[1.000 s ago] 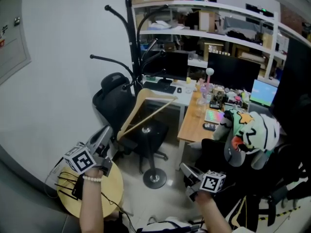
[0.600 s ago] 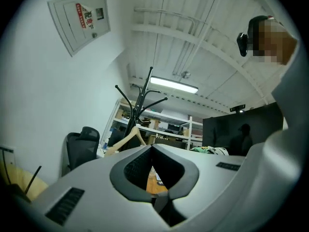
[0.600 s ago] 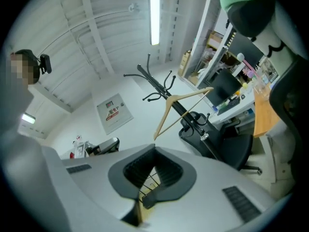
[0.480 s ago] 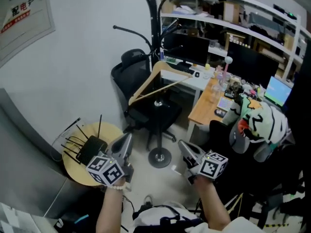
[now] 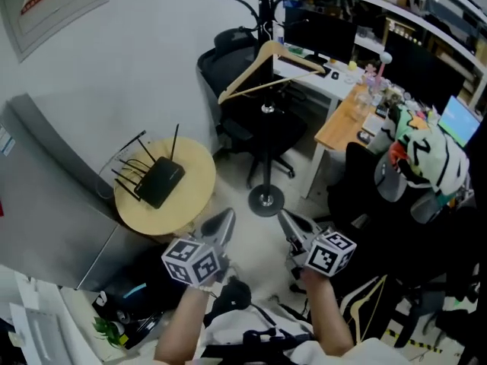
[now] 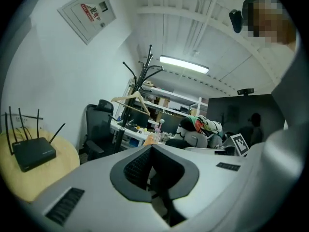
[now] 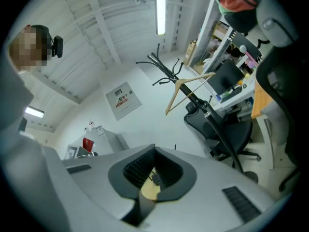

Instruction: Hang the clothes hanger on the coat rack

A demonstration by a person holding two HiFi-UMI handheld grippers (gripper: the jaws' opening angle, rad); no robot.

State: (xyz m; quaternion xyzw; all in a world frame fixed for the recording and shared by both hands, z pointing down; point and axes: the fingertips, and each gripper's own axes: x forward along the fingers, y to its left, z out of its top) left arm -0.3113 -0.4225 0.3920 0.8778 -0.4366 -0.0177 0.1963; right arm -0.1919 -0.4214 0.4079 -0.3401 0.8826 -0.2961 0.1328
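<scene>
Two claws, left claw (image 5: pixel 225 219) and right claw (image 5: pixel 283 217), both pressed together, empty; since earlier frame drawn back near, well apart from rack. Pale wooden clothes hanger (image 5: pixel 242 74) hangs far on black metal coat rack (image 5: pixel 265 6). Round yellow counter (image 5: pixel 190 166) now fully in view, left. Black antenna router (image 6: pixel 33 153) clear in left gripper view, not in right gripper view.
</scene>
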